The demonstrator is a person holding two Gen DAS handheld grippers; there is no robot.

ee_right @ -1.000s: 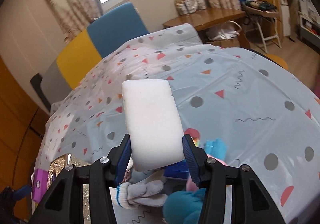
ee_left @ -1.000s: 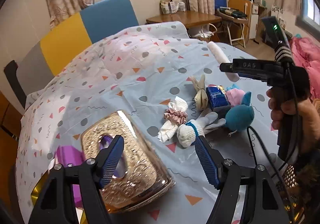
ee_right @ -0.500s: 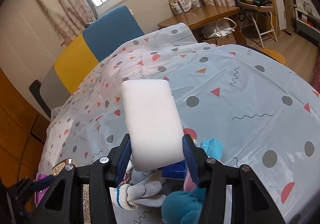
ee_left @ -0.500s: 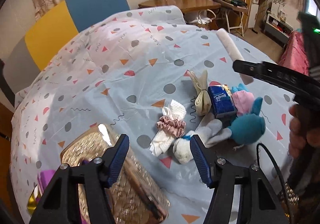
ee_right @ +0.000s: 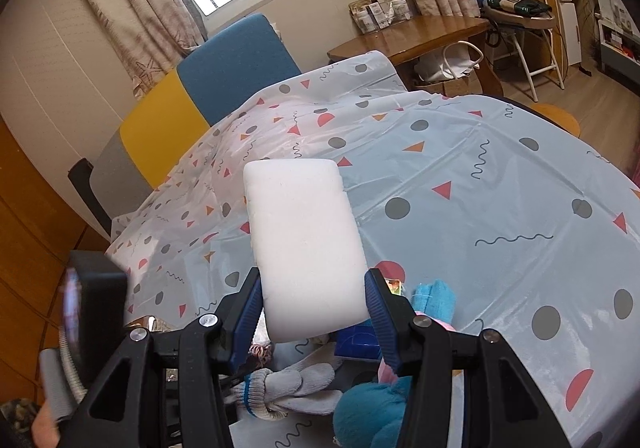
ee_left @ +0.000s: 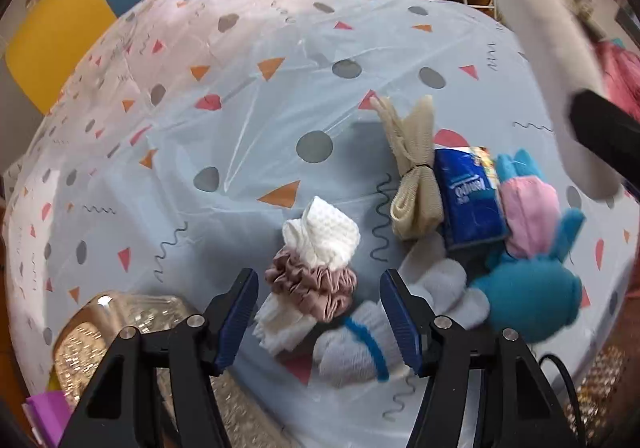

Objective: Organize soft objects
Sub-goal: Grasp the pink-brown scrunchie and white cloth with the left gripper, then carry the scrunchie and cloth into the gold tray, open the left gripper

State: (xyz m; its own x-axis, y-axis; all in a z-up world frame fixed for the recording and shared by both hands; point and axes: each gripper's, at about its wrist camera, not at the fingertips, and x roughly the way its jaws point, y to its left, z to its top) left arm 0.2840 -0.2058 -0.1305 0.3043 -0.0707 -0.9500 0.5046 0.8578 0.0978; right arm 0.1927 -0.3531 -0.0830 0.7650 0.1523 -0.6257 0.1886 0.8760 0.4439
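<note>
A pile of soft items lies on the patterned tablecloth point(ee_left: 248, 96). It holds a white waffle cloth bound by a mauve scrunchie point(ee_left: 312, 280), a white glove with a blue cuff point(ee_left: 360, 348), a tied beige cloth point(ee_left: 416, 184), a blue tissue pack point(ee_left: 468, 200) and a teal and pink plush point(ee_left: 528, 288). My left gripper point(ee_left: 318, 300) hangs open just above the scrunchie bundle and the glove, its pads clear of both. My right gripper point(ee_right: 312, 312) is shut on a white sponge block point(ee_right: 304, 248), held in the air above the pile. The sponge point(ee_left: 548, 60) also shows at the left wrist view's upper right.
A gold embossed tissue box point(ee_left: 100, 328) sits at the near left with a purple item point(ee_left: 44, 408) beside it. A blue, yellow and grey chair point(ee_right: 224, 60) stands behind the table. A wooden desk point(ee_right: 420, 36) and a folding chair point(ee_right: 532, 28) are farther back.
My left gripper has dropped and swung right, from over the gold box to over the scrunchie bundle and glove, and its jaws have narrowed somewhat. The right gripper has stayed put with the sponge.
</note>
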